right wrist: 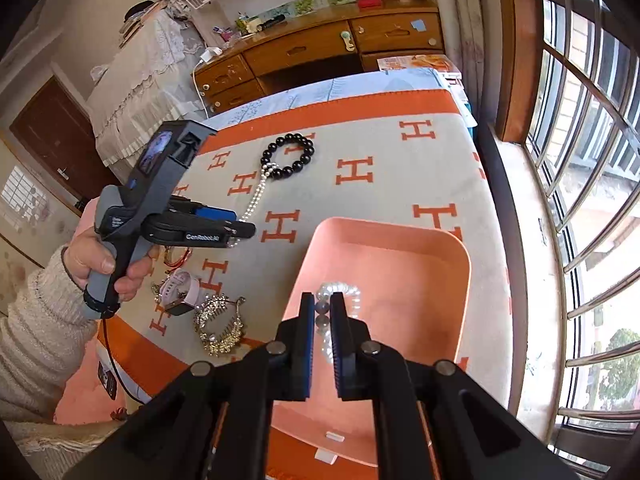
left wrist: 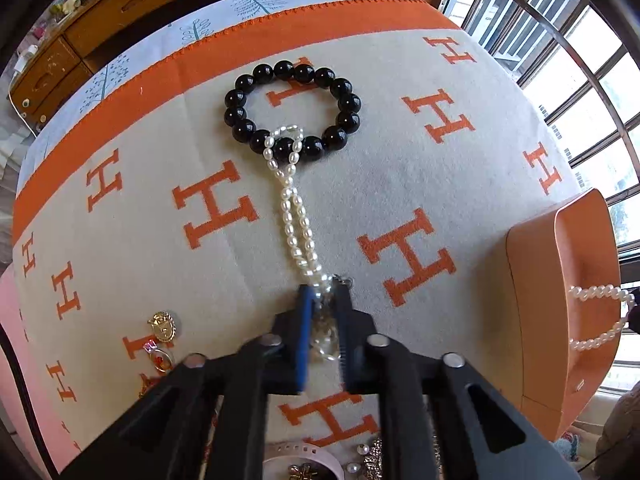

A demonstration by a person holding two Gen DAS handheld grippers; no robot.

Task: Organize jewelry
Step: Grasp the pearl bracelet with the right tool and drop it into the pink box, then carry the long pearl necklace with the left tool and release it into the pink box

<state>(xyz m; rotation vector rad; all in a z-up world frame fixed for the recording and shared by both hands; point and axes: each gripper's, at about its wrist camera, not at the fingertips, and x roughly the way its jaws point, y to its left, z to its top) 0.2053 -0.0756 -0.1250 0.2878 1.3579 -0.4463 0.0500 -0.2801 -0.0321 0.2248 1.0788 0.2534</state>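
From the left wrist view, the left gripper (left wrist: 323, 294) is clamped on the near end of a pearl necklace (left wrist: 295, 216), whose doubled strand runs away from the fingers across the cream and orange blanket (left wrist: 400, 168) printed with H letters. The far loop of the strand lies over the nearest beads of a black bead bracelet (left wrist: 292, 110), which rests flat in a ring on the blanket. To the right stands the outer wall of an orange tray (left wrist: 560, 300), with a second string of pearls (left wrist: 600, 316) showing at its far edge. At the lower left lie a gold brooch (left wrist: 162, 326) and a ring (left wrist: 158, 354), and more small ornaments sit at the bottom edge under the gripper's frame. From the right wrist view, the right gripper (right wrist: 323, 304) hangs over the tray's inside (right wrist: 420, 280), its fingers pinched on a bead of a clear bead bracelet (right wrist: 344, 296), the rest of which rests on the tray floor. On the left, a hand (right wrist: 108, 264) in a cream knitted sleeve grips the handle of the left gripper (right wrist: 244, 230), with the pearl necklace (right wrist: 256, 196) stretched from its tips up to the black bead bracelet (right wrist: 288, 156). Near the blanket's front edge lie a watch (right wrist: 182, 292) with a pale strap and a rhinestone comb (right wrist: 220, 326).
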